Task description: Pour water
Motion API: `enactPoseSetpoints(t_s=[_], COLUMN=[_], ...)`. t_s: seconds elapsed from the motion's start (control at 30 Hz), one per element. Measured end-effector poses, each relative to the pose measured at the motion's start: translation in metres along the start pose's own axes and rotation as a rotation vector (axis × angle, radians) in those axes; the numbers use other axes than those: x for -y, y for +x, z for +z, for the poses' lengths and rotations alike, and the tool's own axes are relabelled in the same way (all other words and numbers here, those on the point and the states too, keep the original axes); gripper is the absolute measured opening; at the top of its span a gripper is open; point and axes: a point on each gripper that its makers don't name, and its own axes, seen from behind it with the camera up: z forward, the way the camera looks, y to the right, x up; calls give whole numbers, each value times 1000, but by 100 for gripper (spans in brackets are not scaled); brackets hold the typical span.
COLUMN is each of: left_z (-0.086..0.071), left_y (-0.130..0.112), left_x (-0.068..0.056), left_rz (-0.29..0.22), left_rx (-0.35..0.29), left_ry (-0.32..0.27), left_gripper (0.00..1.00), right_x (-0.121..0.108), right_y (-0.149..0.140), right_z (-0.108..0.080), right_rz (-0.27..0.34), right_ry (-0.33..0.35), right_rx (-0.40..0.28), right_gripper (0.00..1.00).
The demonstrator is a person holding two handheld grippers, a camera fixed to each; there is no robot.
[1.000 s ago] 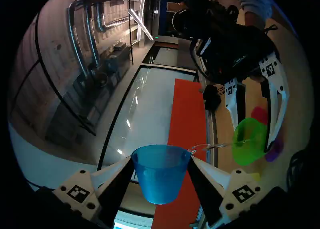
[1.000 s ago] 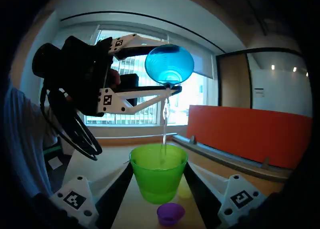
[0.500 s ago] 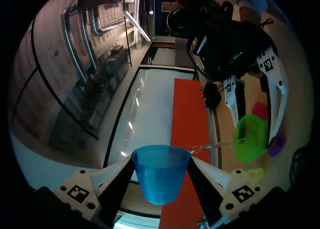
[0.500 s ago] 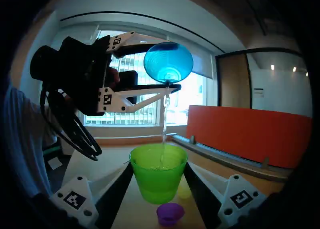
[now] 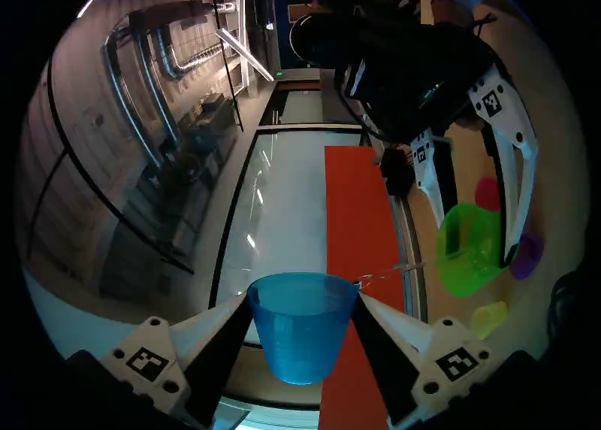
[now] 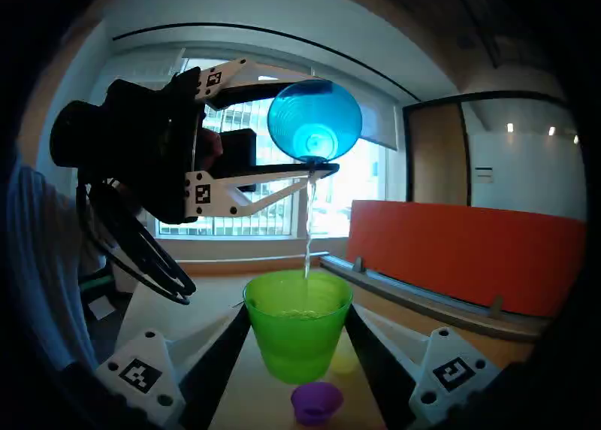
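Above a pale tabletop (image 6: pixel 252 389), the translucent blue plastic cup (image 6: pixel 314 122) lies tipped on its side. It is clamped between both fingers of my left gripper (image 5: pixel 303 301), and its open mouth is turned toward my right gripper view. A thin stream of water (image 6: pixel 308 227) falls from its lower rim into the translucent green plastic cup (image 6: pixel 297 332) directly beneath. That cup stands upright with some water in it, both fingers of my right gripper (image 6: pixel 298 313) pressed against its sides. A small purple plastic cup (image 6: pixel 315 401) and a small yellow plastic cup (image 6: pixel 345 361) sit on the table just below the green one, near each other. A long orange partition panel (image 6: pixel 466 253) runs along the right. A bright window (image 6: pixel 248 212) glows behind my left gripper.
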Motion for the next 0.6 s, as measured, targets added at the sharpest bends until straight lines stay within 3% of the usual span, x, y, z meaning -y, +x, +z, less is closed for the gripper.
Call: enactPoseSetpoints(t_s=[0.6], left_z=[5], left_y=[10], left_x=[5], left_rz=[115], left_rx=[-16], left_ry=[32], left_gripper=[88], right_x=[-5], right_y=[1], right_z=[1], right_rz=[6], right_ry=[-10], right_rx=[-8], right_gripper=[89])
